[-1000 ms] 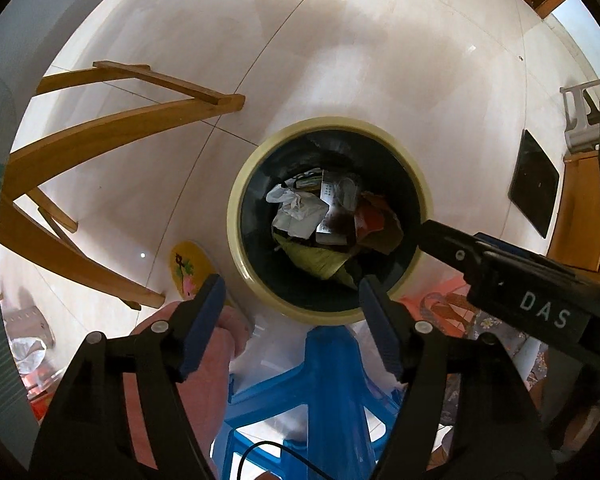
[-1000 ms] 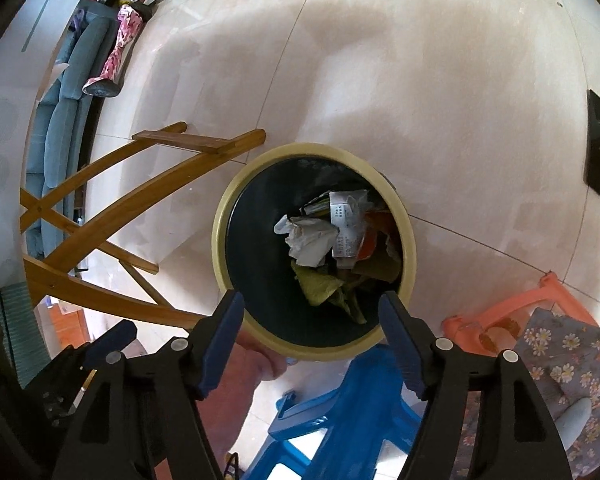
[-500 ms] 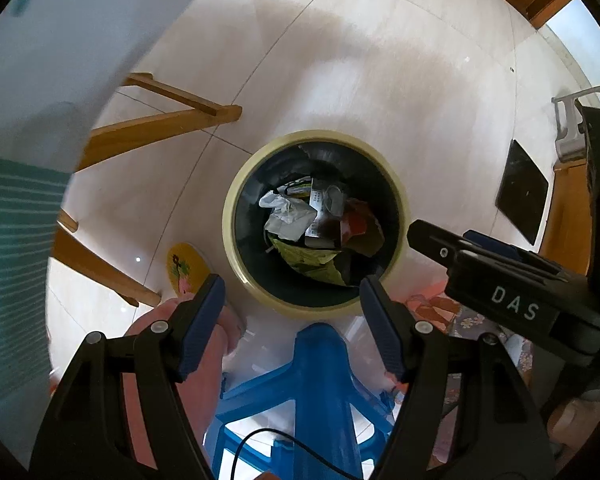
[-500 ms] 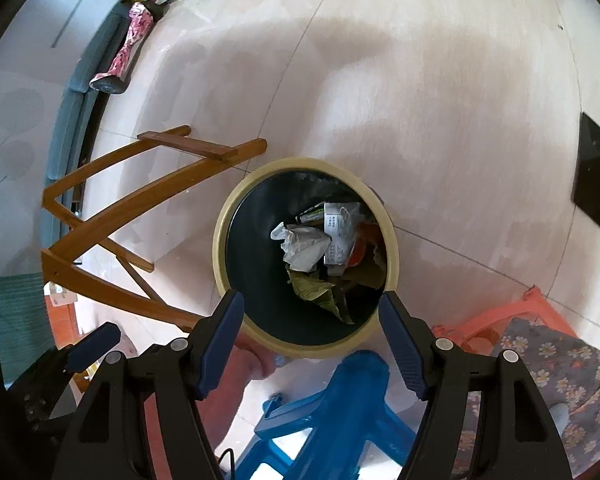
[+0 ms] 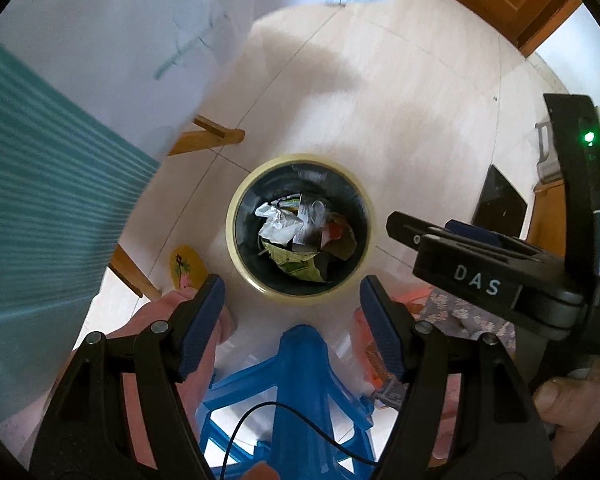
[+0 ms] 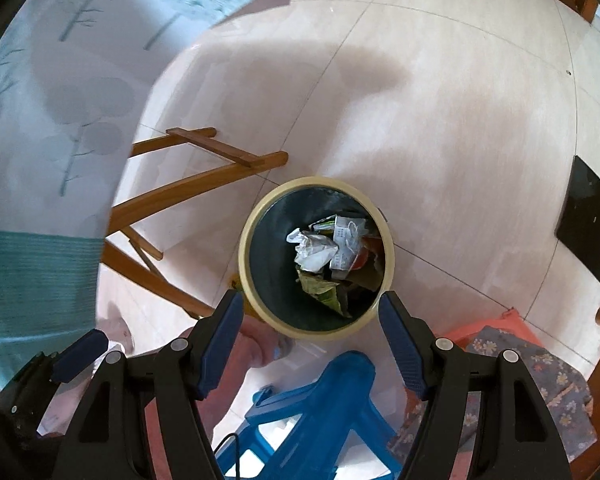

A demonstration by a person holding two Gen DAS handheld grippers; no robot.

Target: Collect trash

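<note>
L gripper (image 5: pixel 292 292) open above upright bin (image 5: pixel 300 160), mouth up.

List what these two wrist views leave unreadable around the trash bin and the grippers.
- Trash bin: the left wrist view shows only its rim and inside; what lies under the top layer of trash is covered.
- Printed carton in the bin: print too small to read in the right wrist view.
- Blue stool: cut off by the bottom edge and by the open right gripper.
- Table cloth: blurred in the left wrist view.
</note>
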